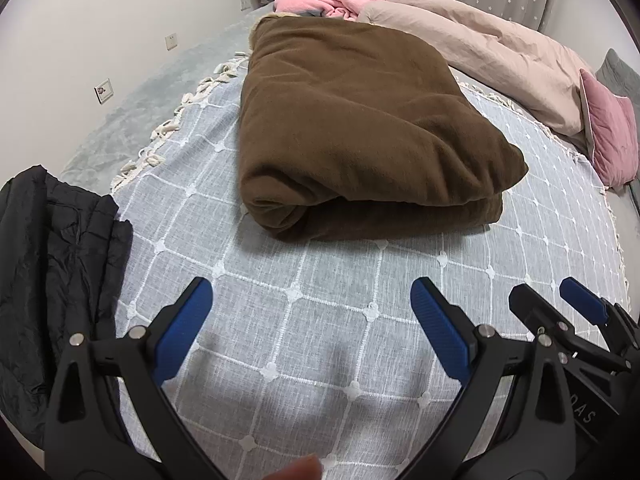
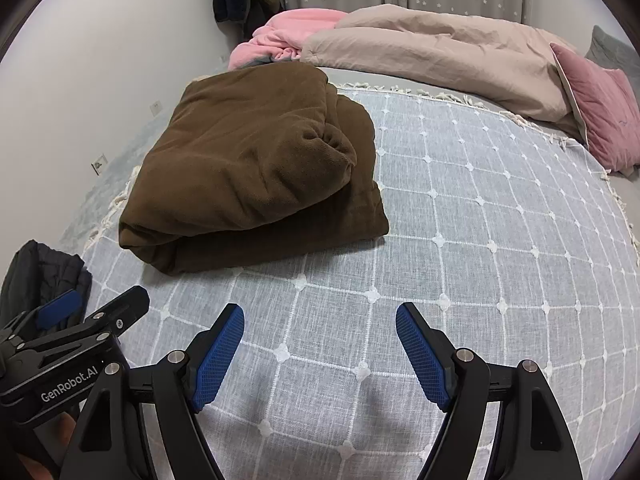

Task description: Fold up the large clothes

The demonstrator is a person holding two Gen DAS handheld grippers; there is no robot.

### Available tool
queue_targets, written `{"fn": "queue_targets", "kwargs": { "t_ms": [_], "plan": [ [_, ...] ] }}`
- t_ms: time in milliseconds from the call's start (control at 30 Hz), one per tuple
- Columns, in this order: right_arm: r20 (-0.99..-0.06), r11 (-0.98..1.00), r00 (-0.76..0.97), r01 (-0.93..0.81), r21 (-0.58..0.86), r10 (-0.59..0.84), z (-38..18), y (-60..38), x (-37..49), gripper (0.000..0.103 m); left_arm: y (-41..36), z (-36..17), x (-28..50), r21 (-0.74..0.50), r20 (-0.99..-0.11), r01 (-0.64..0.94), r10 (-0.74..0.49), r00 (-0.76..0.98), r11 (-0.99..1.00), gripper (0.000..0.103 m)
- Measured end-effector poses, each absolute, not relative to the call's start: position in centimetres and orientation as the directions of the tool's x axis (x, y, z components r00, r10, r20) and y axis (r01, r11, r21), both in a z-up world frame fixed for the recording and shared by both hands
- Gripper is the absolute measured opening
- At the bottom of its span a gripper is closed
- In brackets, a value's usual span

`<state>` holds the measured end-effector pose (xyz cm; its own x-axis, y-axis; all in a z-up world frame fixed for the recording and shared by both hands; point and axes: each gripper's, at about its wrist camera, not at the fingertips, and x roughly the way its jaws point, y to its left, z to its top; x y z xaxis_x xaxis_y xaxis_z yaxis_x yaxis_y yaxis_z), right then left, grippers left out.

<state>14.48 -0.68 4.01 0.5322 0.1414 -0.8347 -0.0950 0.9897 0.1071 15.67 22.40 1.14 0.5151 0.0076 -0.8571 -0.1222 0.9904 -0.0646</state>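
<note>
Bedspread of grey woven cloth with a white grid (image 1: 320, 320) covers the bed. Folded brown fleece garment (image 1: 360, 132) lies near its fringed left edge. Crumpled black jacket (image 1: 52, 280) sits at the near left corner. Left gripper (image 1: 312, 312) and right gripper (image 2: 320, 340) hover side by side above bare cloth, jaws wide apart, gripping nothing.

Each claw, left claw (image 1: 312, 312) and right claw (image 2: 320, 338), has matte black plastic arms with triangular cut-outs, round silver screws at the joints, and ribbed blue pads (image 2: 218, 356) on its fingers; white "GenRobot.AI" lettering marks the left claw's body
</note>
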Motion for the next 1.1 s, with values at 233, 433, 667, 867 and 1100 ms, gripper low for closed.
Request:
{"fn": "queue_targets", "kwargs": {
  "t_ms": [233,433,667,867,1100],
  "plan": [
    [-0.835,0.989,0.531,-0.095,0.11,0.143,4.04,-0.55,14.48,0.079,22.4,1.04,15.69,-0.07,-0.859,-0.12,0.002,0.512,0.99,0.099],
    [-0.835,0.989,0.531,-0.097,0.109,0.144,4.08,-0.45,14.41,0.079,22.39,1.06,15.69,-0.07,-0.859,-0.12,0.001,0.512,0.99,0.099],
    [-0.835,0.989,0.531,-0.096,0.108,0.143,4.06,-0.37,14.36,0.079,22.48,1.02,15.74,-0.07,-0.859,-0.12,0.001,0.511,0.99,0.099],
    [-0.836,0.989,0.53,-0.096,0.109,0.143,4.05,-0.37,14.36,0.079,22.5,0.89,15.72,-0.066,-0.86,-0.119,0.004,0.51,0.991,0.099],
    [-0.835,0.989,0.531,-0.097,0.11,0.145,4.07,-0.35,14.31,0.08,22.52,0.58,15.58,-0.047,-0.865,-0.123,0.021,0.502,0.991,0.099]
  ]
}}
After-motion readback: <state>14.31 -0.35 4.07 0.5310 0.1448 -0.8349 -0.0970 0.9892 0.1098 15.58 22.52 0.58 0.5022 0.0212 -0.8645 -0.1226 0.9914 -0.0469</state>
